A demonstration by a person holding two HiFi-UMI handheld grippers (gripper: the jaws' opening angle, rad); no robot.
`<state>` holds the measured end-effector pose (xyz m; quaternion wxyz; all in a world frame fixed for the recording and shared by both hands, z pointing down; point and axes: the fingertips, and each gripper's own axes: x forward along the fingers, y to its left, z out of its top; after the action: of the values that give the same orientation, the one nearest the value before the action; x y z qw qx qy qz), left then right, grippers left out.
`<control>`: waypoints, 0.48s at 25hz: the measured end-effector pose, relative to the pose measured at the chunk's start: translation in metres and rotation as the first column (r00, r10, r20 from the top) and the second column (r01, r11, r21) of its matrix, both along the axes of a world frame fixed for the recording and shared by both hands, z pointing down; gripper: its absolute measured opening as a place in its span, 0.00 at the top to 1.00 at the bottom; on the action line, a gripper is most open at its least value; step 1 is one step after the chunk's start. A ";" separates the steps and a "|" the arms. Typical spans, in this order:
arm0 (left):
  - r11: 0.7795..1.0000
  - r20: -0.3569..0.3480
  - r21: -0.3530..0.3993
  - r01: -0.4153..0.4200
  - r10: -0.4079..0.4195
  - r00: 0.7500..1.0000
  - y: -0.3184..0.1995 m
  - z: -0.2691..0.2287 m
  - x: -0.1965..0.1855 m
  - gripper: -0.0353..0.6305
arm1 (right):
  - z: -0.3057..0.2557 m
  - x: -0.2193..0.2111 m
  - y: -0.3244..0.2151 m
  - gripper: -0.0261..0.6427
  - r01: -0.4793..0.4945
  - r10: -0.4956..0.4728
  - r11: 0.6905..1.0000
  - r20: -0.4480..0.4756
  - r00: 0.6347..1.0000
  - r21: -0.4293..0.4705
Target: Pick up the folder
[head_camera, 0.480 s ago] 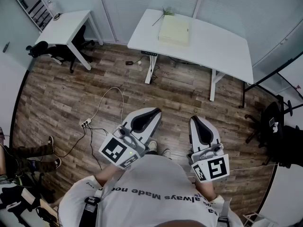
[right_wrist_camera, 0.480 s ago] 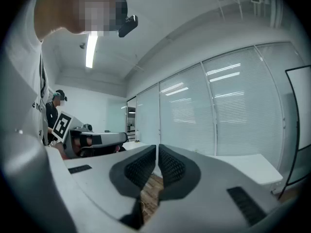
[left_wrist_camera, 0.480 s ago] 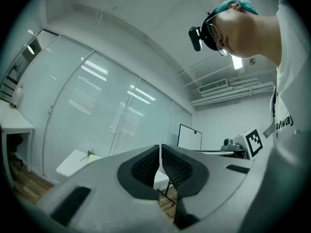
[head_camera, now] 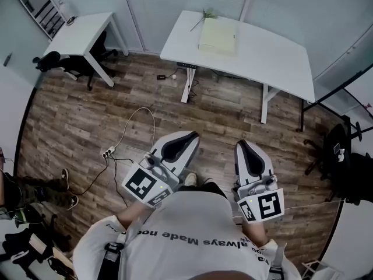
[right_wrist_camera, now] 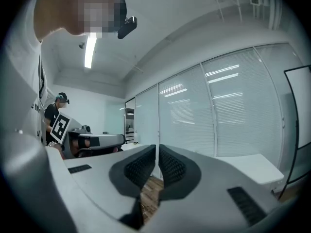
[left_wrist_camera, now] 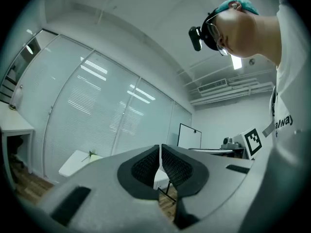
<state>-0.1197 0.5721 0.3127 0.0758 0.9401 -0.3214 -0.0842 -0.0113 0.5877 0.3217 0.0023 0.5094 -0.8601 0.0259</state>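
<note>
A pale yellow folder (head_camera: 218, 38) lies flat on the long white table (head_camera: 265, 57) at the far side of the room, with a green sprig (head_camera: 207, 15) just behind it. My left gripper (head_camera: 187, 135) and right gripper (head_camera: 243, 145) are held close to my body over the wooden floor, far short of the table. Both have their jaws shut with nothing between them. In the left gripper view the left gripper (left_wrist_camera: 160, 149) points at the table's left end (left_wrist_camera: 77, 159). In the right gripper view, the right gripper (right_wrist_camera: 157, 150) faces the glass wall, with a white table (right_wrist_camera: 252, 166) at right.
A smaller white desk (head_camera: 78, 32) with a black chair (head_camera: 55, 60) stands at the back left. A power strip and cable (head_camera: 119, 139) lie on the floor ahead of my left gripper. Another black chair (head_camera: 344, 168) sits at the right. A second person's legs (head_camera: 35, 188) show at the left edge.
Both grippers hold their places with jaws shut. The view has shifted slightly, and the person's legs at the left edge have drawn back.
</note>
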 end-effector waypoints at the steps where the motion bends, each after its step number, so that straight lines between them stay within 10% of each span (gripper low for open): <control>1: 1.000 -0.001 -0.005 -0.001 0.001 1.000 0.000 0.001 -0.001 0.91 | 0.001 -0.001 0.000 0.92 0.000 0.000 1.000 0.000 1.000 -0.001; 12: 1.000 0.002 -0.002 0.007 -0.007 1.000 -0.016 0.003 0.000 0.91 | 0.004 -0.003 -0.019 0.92 0.014 -0.014 1.000 -0.003 1.000 -0.003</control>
<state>-0.1194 0.5566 0.3158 0.0759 0.9390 -0.3249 -0.0835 -0.0146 0.5685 0.3261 0.0044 0.5035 -0.8636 0.0264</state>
